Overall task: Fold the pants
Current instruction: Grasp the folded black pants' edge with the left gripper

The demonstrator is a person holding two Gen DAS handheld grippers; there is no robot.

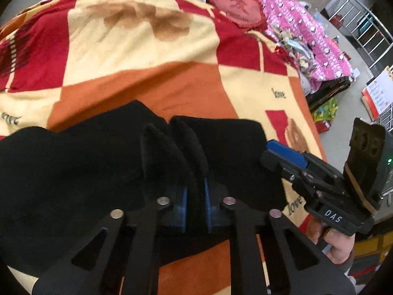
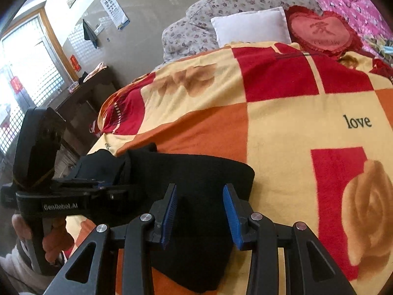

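The black pants (image 1: 81, 162) lie on the bed, on top of a blanket (image 1: 147, 83) with red, orange and yellow squares. They sit near the front edge of the blanket, far from the pillows.

The left gripper (image 1: 181, 135) is over the pants. Its jaws are squeezed together, and black cloth seems to be bunched up around them, but everything there is so dark that I cannot tell for sure if a fold is pinched inside. In the right wrist view, this same gripper (image 2: 103, 185) reaches in from the left onto the pants (image 2: 196, 191), with a hand (image 2: 52, 243) around its handle.

The right gripper (image 2: 200, 189) is over the end of the pants nearest the word "love" (image 2: 358, 121) on the blanket. Its jaws are let go and stand apart, with the black cloth under the gap. The blue pads (image 2: 232, 211) do not press on the cloth.

At the far end of the blanket are a white pillow (image 2: 248, 25), a flowery pillow (image 2: 221, 5) and a red heart cushion (image 2: 321, 32). A pink quilt (image 1: 304, 32) lies beside the heart cushion.
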